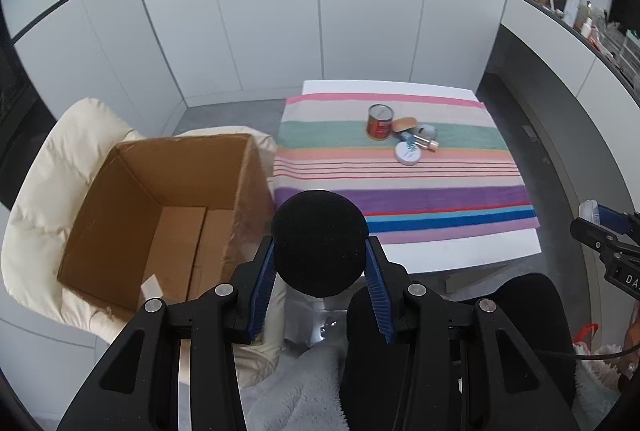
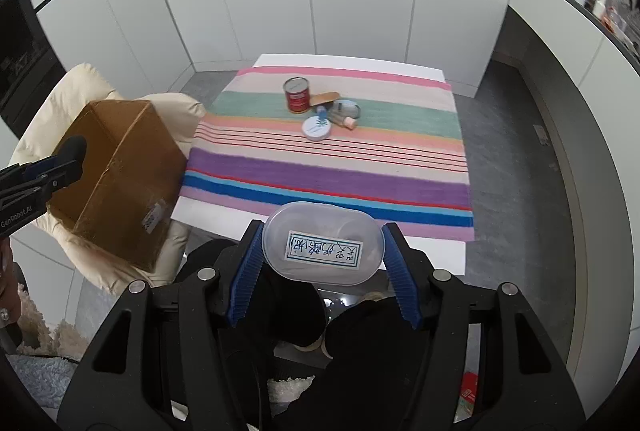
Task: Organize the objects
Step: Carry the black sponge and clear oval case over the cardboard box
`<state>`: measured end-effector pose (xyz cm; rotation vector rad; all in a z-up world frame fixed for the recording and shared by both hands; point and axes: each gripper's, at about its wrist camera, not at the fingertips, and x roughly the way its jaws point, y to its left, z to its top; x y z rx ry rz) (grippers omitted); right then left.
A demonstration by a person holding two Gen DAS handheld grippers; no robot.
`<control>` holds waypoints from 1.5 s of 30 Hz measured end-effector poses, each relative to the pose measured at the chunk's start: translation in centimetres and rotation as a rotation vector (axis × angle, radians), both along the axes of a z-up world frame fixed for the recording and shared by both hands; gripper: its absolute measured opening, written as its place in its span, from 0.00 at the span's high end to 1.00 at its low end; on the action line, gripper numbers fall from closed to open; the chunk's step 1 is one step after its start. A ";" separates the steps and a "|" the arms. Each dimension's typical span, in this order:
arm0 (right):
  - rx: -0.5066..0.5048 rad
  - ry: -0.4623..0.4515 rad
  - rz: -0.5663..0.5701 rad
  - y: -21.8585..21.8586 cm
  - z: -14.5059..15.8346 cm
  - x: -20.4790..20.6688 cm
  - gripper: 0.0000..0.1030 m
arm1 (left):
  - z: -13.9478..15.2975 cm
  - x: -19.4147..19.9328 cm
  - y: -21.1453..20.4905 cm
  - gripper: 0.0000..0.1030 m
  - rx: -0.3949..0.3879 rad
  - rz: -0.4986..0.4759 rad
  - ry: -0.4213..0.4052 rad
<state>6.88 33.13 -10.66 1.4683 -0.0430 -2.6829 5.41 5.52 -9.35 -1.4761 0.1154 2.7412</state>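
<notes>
Left hand-held gripper (image 1: 320, 263) clamped a black foam ball (image 1: 320, 243); the open cardboard box (image 1: 168, 207) lay just left, nearer this hand. Right hand-held gripper (image 2: 322, 251) gripped a clear oval lidded container (image 2: 323, 243), long axis spanning its jaws.

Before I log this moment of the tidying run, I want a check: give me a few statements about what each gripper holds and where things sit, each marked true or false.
1. The left gripper is clamped on a black round foam-like object. True.
2. The right gripper is empty. False: it holds a clear oval plastic container with a handwritten label.
3. The cardboard box sits on the striped cloth. False: it rests on a cream padded chair beside the table.
4. A red can stands upright on the cloth. True.
5. The cardboard box is full. False: its visible inside shows only bare cardboard.
</notes>
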 end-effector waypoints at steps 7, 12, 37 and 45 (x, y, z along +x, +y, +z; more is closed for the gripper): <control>-0.011 0.004 0.106 -4.3 -0.1 -0.8 0.40 | -0.9 1.1 -3.8 0.57 -0.009 0.093 -0.021; -0.022 -0.003 0.215 -8.6 -0.4 -1.1 0.40 | -1.9 2.6 -7.3 0.57 -0.037 0.176 -0.038; 0.015 -0.047 0.671 -27.3 -1.7 1.1 0.40 | -3.0 10.3 -21.0 0.57 -0.012 0.487 -0.066; 0.034 -0.068 0.734 -31.1 -3.9 -0.3 0.40 | -3.7 8.2 -23.1 0.57 -0.014 0.508 -0.052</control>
